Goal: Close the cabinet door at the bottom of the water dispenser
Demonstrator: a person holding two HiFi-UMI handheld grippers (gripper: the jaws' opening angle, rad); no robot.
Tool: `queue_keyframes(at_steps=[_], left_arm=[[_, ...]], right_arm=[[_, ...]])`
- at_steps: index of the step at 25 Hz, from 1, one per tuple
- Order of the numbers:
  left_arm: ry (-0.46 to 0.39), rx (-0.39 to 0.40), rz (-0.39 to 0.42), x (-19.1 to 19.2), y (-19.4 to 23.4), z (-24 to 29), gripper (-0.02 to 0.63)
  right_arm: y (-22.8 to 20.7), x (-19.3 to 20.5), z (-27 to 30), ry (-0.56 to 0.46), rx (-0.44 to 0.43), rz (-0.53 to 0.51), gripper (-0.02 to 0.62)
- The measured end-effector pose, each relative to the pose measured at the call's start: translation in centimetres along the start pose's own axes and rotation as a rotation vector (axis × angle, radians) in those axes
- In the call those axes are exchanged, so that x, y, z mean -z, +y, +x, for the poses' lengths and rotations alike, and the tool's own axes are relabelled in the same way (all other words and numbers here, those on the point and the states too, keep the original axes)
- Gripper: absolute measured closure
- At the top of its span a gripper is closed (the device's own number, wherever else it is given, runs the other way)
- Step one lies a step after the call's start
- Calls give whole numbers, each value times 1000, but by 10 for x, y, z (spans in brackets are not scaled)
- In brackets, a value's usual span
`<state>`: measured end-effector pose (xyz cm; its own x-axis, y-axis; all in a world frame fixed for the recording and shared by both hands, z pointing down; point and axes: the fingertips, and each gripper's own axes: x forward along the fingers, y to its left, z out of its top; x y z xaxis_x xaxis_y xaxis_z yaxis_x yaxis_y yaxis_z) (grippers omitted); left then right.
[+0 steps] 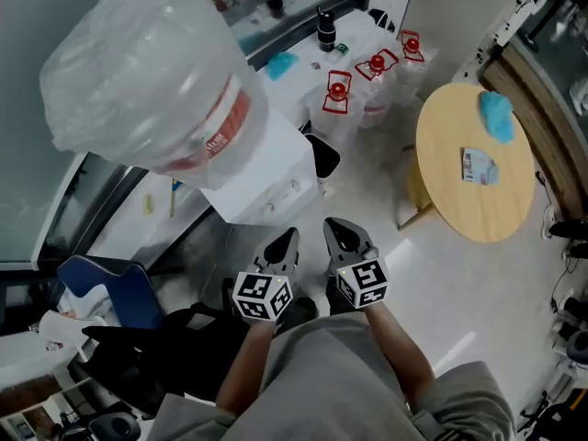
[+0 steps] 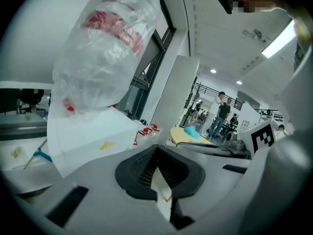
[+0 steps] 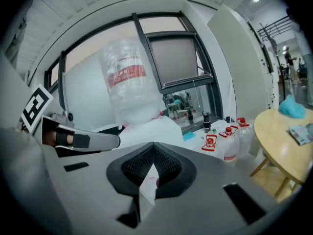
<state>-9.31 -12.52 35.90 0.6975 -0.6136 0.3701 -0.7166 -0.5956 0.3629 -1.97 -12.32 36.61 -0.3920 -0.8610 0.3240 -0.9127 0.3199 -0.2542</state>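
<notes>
Together, left tongs (image 1: 288, 239) and right tongs (image 1: 342, 231) aim forward, jaws closed.

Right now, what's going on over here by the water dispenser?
A person stands over a white box-shaped water dispenser topped with a large clear water bottle wrapped in plastic film. They hold the left gripper and the right gripper side by side in front of their body. Both have their jaws together with nothing between them, and neither touches the dispenser. The cabinet door at its bottom is out of sight, so I cannot tell if it is closed.
</notes>
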Motion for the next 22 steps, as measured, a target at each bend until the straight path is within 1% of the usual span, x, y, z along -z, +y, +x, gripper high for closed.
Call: queue_keyframes(at_steps=[7,12,16,22], left_arm=[[-114,62,127,-58,-16,-34,600],[-190,93,216,-89,-31,-48,600],[-241,98,247,-109,-33,-59,599],[-289,92,274,-126,-32,-74,600]], right_arm=[[37,-62,-27,-134,20,-34,586],[54,-95,-37,-223,23,-66,586],[68,-110,-36,-271,21,-95,586],[85,-124,-35,-318,-11,-117,586]])
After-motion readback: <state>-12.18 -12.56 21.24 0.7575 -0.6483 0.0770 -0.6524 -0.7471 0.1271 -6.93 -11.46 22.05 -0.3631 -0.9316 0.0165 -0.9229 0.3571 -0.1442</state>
